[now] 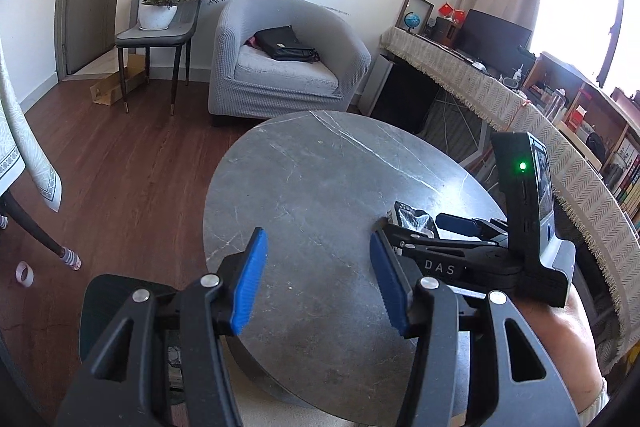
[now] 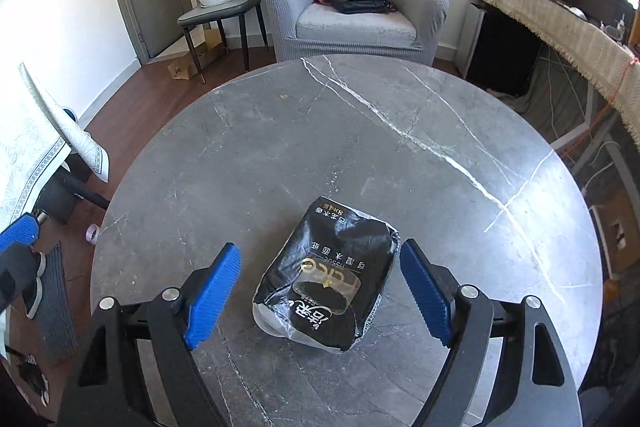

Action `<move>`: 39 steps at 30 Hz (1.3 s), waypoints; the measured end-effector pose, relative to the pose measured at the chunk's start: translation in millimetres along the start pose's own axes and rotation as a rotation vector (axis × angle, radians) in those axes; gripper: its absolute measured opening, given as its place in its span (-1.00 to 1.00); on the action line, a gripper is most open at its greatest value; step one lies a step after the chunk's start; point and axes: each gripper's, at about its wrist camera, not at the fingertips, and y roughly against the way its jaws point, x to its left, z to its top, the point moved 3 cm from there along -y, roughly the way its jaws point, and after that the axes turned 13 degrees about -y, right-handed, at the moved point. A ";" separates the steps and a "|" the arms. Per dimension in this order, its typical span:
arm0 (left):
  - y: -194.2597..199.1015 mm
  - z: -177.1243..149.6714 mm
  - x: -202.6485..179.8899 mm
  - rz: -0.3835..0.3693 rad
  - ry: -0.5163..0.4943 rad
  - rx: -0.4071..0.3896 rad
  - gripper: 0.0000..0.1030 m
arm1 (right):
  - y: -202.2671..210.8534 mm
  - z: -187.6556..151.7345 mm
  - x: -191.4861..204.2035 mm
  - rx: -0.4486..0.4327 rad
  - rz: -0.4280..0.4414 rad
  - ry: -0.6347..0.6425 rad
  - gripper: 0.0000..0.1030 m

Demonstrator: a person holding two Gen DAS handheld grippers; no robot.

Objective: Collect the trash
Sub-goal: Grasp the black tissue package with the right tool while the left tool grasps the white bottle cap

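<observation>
Broadly, a round grey marble table [image 2: 280, 131] is being looked down on by both pairs of tongs, and one piece of trash is lying on it: a crumpled black tissue wrapper [image 2: 328, 275] with a clear plastic edge. Seen from the right gripper [image 2: 320, 291], the wrapper is sitting directly ahead, centred in the gap between the two blue pads [image 2: 212, 295], with bare marble showing on either side, so nothing is being pressed or held; those jaws are standing wide, wider than the wrapper. Its long axis is running roughly along the line the right tongs are pointing, tilted slightly to their right at the far end, so the short width is being presented across the jaws. From the left gripper [image 1: 318, 279], the same wrapper [image 1: 412, 217] is lying off to the right and ahead, mostly hidden behind the right tongs [image 1: 476, 247], and only empty tabletop [image 1: 320, 187] is being framed between the left pads, which are standing about half open on nothing. The right hand is judged much the nearer, and a straight lowering followed by a closing across the short width is probably what is being called for.
</observation>
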 end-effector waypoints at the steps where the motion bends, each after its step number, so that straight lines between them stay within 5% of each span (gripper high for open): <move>1: -3.9 -0.2 -2.1 -0.004 -0.006 0.007 0.08 | -2.7 0.7 -0.2 0.003 -0.007 -0.001 0.60; 3: -13.0 -0.4 -7.0 -0.009 -0.025 0.026 0.10 | -6.4 1.7 -0.6 0.011 -0.003 0.007 0.59; 5: -22.6 -2.1 -10.6 -0.011 -0.042 0.048 0.11 | -8.9 2.4 -1.5 0.022 -0.003 0.015 0.33; 14: -51.1 -3.0 -33.4 -0.053 -0.103 0.099 0.11 | -14.3 12.7 -14.5 0.048 0.066 0.005 0.05; 29: -91.8 -3.0 -80.5 -0.120 -0.198 0.153 0.08 | 4.1 37.2 -58.5 0.000 0.128 -0.080 0.03; 39: -110.6 -4.9 -96.5 -0.076 -0.246 0.192 -0.14 | 9.4 37.1 -72.4 -0.001 0.124 -0.092 0.03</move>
